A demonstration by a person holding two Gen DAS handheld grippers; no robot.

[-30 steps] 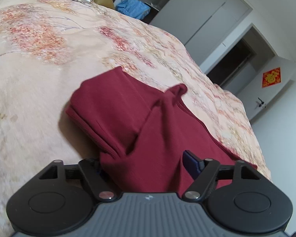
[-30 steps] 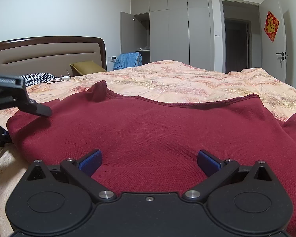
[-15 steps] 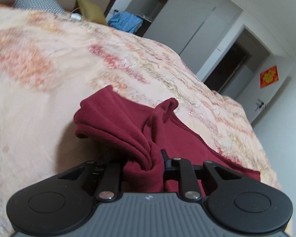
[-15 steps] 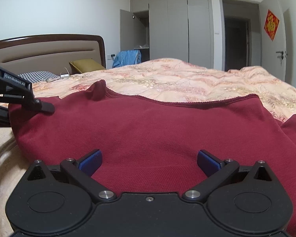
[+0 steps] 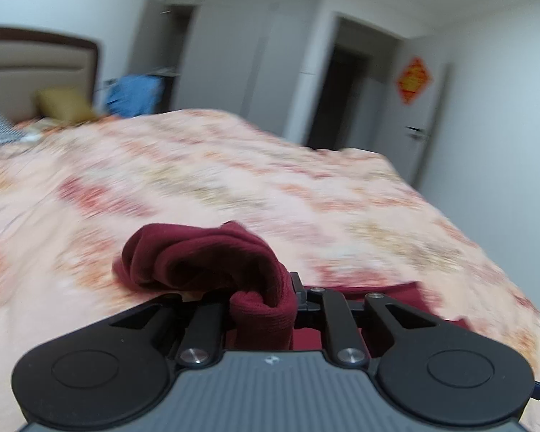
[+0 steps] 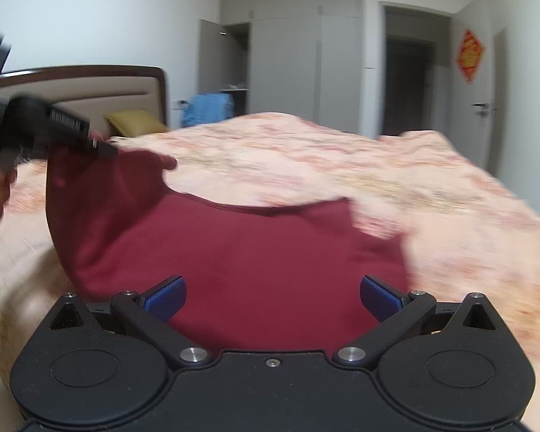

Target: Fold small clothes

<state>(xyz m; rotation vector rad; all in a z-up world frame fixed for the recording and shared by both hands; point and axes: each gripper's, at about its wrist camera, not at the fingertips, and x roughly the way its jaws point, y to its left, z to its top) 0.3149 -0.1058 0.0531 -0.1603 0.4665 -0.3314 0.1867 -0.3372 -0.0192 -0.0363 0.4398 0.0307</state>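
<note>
A dark red garment (image 6: 241, 252) lies on the floral bedspread (image 6: 432, 194). My left gripper (image 5: 261, 302) is shut on a bunched fold of the dark red garment (image 5: 205, 259) and holds it lifted above the bed. In the right wrist view the left gripper (image 6: 100, 147) shows at the upper left, pulling the garment's left edge up. My right gripper (image 6: 271, 297) is open, its blue pads (image 6: 163, 297) spread over the garment's near part, holding nothing.
The wooden headboard (image 6: 82, 86), a yellow pillow (image 6: 135, 122) and a blue cloth (image 6: 208, 108) stand at the far end of the bed. Grey wardrobes (image 6: 288, 68) and a door (image 6: 486, 100) line the back wall.
My left gripper closed on the garment's edge, then lifted it and tilted up. The garment's left side rose off the bed. My right gripper stayed open and shifted slightly.
</note>
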